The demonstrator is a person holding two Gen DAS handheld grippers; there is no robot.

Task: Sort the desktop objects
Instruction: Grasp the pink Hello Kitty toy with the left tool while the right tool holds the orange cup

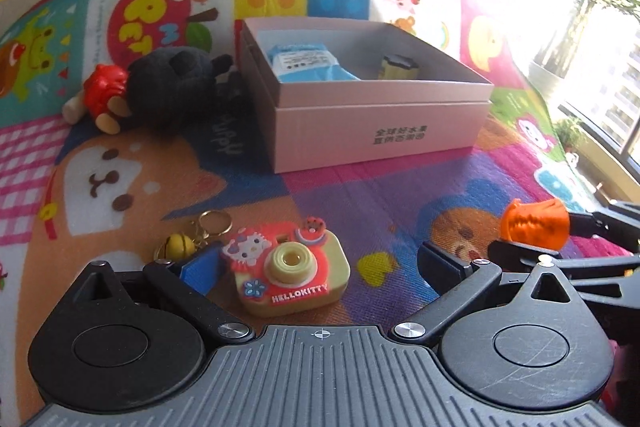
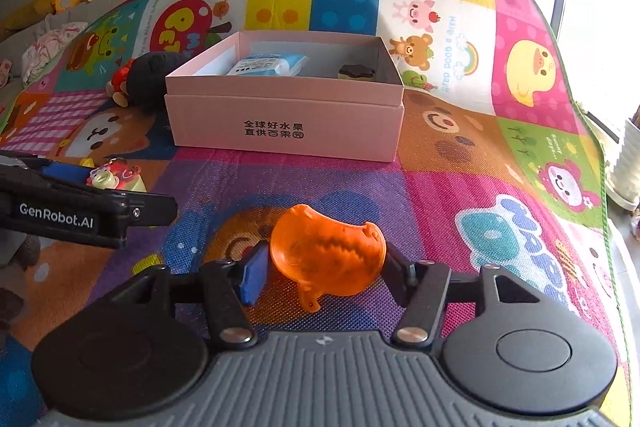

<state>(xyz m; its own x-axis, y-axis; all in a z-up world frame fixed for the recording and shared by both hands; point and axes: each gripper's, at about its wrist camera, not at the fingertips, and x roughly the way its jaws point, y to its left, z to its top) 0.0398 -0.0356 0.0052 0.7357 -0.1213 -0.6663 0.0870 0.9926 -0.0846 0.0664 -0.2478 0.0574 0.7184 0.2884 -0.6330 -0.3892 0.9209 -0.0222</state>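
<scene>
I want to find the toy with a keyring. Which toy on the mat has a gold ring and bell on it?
The Hello Kitty toy camera, right in front of the left gripper. The black plush toy and red figure beside the box show no ring.

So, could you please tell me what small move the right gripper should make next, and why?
Probably carry it forward over the pink box and let go there. The right gripper is shut on the orange toy, and the open box ahead already holds a blue packet and a small dark-topped item. The left gripper, jaws open around the Hello Kitty camera, sits clear to the side.
</scene>
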